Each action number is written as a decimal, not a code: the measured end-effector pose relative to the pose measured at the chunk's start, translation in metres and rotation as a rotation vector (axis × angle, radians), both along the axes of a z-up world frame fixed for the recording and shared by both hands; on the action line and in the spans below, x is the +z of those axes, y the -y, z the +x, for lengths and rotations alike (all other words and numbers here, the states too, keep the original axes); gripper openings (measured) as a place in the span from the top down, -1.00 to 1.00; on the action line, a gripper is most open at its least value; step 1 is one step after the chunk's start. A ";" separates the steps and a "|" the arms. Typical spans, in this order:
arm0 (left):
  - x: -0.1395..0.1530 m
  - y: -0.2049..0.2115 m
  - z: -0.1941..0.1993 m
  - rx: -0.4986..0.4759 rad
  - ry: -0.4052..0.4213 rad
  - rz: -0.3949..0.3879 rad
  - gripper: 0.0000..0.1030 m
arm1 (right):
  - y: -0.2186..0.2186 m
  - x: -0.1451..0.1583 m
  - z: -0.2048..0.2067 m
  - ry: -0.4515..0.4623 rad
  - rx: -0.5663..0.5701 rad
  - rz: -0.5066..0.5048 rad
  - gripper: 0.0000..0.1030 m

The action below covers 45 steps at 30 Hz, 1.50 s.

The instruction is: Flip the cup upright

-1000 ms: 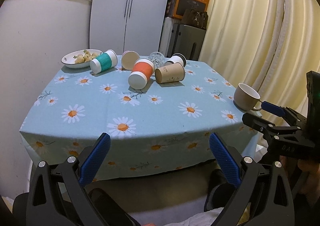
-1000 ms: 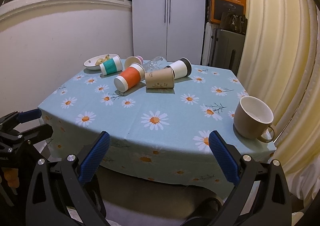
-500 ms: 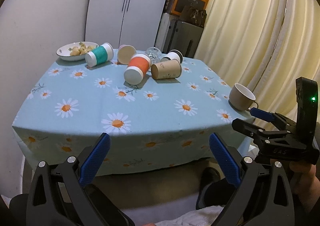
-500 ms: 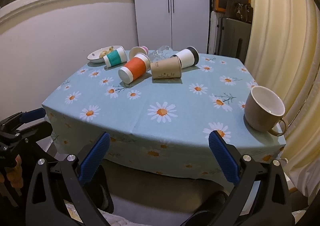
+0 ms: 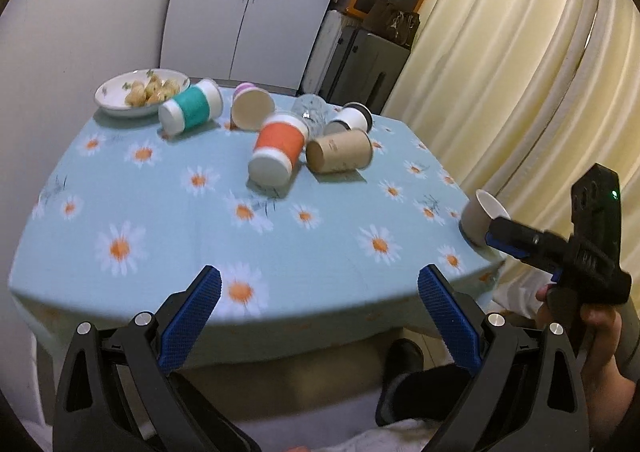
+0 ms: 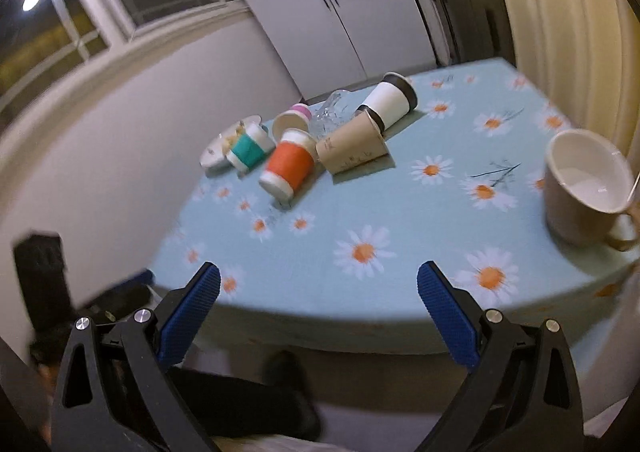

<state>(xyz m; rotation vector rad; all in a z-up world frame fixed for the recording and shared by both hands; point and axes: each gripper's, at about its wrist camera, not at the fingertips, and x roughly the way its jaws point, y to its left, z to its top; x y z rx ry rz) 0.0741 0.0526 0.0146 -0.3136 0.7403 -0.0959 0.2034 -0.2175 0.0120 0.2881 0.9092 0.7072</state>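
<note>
We hold both grippers back from the near edge of the desk (image 5: 168, 252), well apart from the cups. The left gripper (image 5: 320, 316) has its jaws spread wide and empty; the right gripper (image 6: 318, 312) likewise stands wide and empty. Several cups lie tipped in a cluster toward the far side: the orange cup (image 5: 276, 149) on its side, base toward us, long axis running away and slightly right, touching the brown paper cup (image 5: 340, 151). The beige mug (image 6: 584, 187) already stands upright near the right edge. We judge the orange cup lies ahead of both, roughly central, neither hand clearly nearer.
</note>
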 end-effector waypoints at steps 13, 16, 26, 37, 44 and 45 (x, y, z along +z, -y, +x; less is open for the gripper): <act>0.002 -0.031 0.153 -0.038 -0.267 0.000 -0.86 | -0.041 0.013 0.121 -0.112 0.035 -0.033 -0.90; -0.006 -0.035 0.181 -0.054 -0.336 -0.028 -0.85 | -0.049 0.005 0.140 -0.188 0.037 -0.035 -0.90; -0.032 -0.033 0.250 -0.136 -0.477 0.079 -0.84 | -0.052 -0.034 0.166 -0.363 0.039 -0.045 -0.90; -0.059 -0.027 0.275 -0.172 -0.536 0.191 -0.57 | -0.049 -0.044 0.165 -0.381 0.051 -0.069 -0.90; -0.064 -0.026 0.279 -0.183 -0.560 0.210 -0.19 | -0.052 -0.047 0.164 -0.380 0.058 -0.093 -0.90; -0.064 -0.025 0.279 -0.184 -0.560 0.214 -0.19 | -0.053 -0.048 0.164 -0.381 0.059 -0.094 -0.90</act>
